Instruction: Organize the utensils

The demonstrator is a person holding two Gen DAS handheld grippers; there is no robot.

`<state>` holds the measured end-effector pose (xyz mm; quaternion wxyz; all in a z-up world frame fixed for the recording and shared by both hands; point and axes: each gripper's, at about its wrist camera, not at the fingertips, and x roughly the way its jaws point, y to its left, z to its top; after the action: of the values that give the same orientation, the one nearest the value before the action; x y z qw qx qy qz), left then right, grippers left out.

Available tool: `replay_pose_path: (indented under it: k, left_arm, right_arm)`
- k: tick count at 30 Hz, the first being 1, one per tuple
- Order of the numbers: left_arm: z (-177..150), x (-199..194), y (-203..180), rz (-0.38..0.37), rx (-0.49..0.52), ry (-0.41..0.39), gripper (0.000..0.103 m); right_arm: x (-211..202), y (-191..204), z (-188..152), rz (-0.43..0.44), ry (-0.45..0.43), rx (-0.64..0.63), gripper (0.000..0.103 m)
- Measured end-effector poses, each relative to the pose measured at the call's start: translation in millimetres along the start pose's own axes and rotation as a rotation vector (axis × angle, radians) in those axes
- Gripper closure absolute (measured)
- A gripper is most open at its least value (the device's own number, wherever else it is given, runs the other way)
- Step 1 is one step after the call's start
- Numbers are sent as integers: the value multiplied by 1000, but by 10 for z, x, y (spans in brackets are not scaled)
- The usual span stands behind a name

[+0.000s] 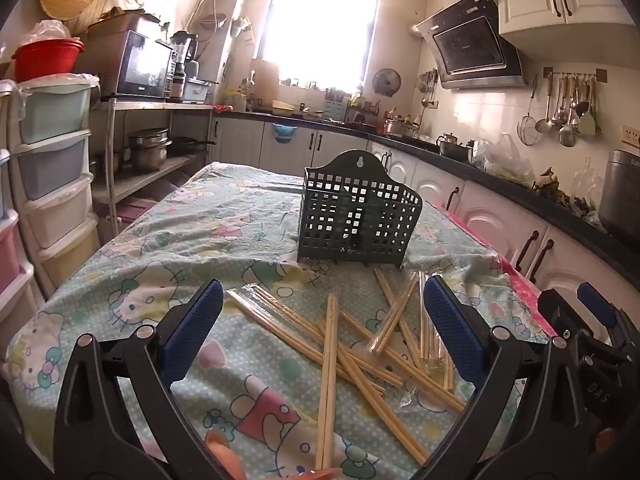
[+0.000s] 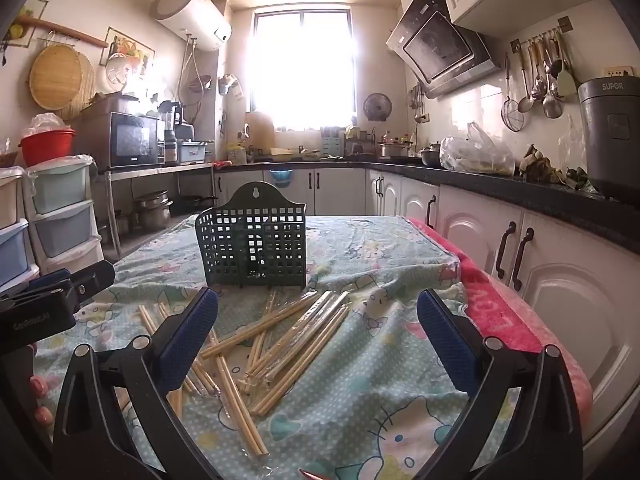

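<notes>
Several pale wooden chopsticks (image 1: 352, 344) lie scattered in a loose pile on the cartoon-print tablecloth (image 1: 160, 248), some in clear wrappers. Behind them stands a dark green lattice utensil holder (image 1: 358, 216), upright and seemingly with nothing in it. My left gripper (image 1: 324, 312) hovers above the pile, open wide with nothing between its blue pads. In the right wrist view the chopsticks (image 2: 276, 344) lie left of centre, the holder (image 2: 254, 236) beyond them. My right gripper (image 2: 318, 320) is open too, hovering over the pile's right side. The right gripper's body (image 1: 592, 340) shows at the left view's right edge.
A pink towel (image 2: 508, 320) lies along the table's right edge, beside white cabinets (image 2: 520, 248) under a dark counter. Plastic drawer towers (image 1: 52, 168) and a metal shelf with pots (image 1: 148, 148) stand at left. The left gripper's body (image 2: 52, 300) sits at the left.
</notes>
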<state>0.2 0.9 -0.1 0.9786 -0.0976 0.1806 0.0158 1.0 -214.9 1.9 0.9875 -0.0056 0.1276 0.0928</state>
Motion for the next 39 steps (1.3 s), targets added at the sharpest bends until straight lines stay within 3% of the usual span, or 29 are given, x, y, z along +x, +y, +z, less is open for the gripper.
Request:
replay_pose_path:
  k: [39]
  left_arm:
    - [13,24,-31,-1,12,3,10]
  right_arm:
    - [-9,-33,12,3,-1,20,6]
